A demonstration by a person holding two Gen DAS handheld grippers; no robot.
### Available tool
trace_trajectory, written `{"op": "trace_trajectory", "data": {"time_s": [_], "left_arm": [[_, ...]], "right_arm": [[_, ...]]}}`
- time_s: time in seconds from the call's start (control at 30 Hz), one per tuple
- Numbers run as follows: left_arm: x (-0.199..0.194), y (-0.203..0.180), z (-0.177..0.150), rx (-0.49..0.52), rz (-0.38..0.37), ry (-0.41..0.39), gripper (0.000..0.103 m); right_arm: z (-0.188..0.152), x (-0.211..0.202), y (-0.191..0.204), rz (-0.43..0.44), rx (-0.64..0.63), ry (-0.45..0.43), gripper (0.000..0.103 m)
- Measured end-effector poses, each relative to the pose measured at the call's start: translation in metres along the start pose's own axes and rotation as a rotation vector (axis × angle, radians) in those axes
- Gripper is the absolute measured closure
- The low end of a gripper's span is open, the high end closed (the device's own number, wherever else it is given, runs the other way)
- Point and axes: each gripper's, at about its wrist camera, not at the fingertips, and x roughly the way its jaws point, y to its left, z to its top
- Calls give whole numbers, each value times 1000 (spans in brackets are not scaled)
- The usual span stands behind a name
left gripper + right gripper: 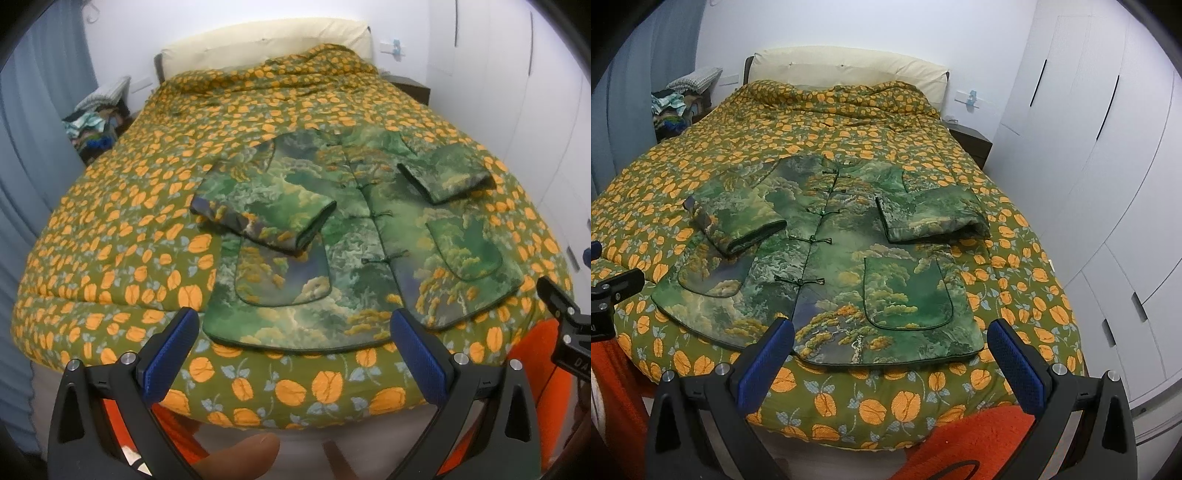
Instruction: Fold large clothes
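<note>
A green landscape-print padded jacket (pixel 351 236) lies front up on the bed, knot buttons closed, hem toward me. Both sleeves are folded in across the body: the left sleeve (pixel 266 214) and the right sleeve (pixel 447 173). It also shows in the right wrist view (pixel 834 258). My left gripper (pixel 295 343) is open and empty, hovering just short of the hem. My right gripper (pixel 890 354) is open and empty, near the hem's right half. Part of the right gripper's body (pixel 565 325) shows at the left view's edge.
The jacket rests on a green quilt with orange flowers (pixel 122 206) that covers the bed. A cream headboard (pixel 266 40) stands at the back, a pile of clothes (pixel 96 122) at the back left, a dark nightstand (pixel 971 144) and white wardrobes (pixel 1108 166) at the right.
</note>
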Motion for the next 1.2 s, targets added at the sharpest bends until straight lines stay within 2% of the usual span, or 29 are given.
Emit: {"op": "trace_trajectory", "data": {"time_s": [0.4, 1.2], "left_arm": [[-1, -7, 0, 38, 44, -23, 0], [2, -7, -4, 50, 61, -6, 0]], "right_arm": [[-2, 1, 5, 8, -10, 1, 1], [-4, 4, 6, -1, -14, 9, 1]]}}
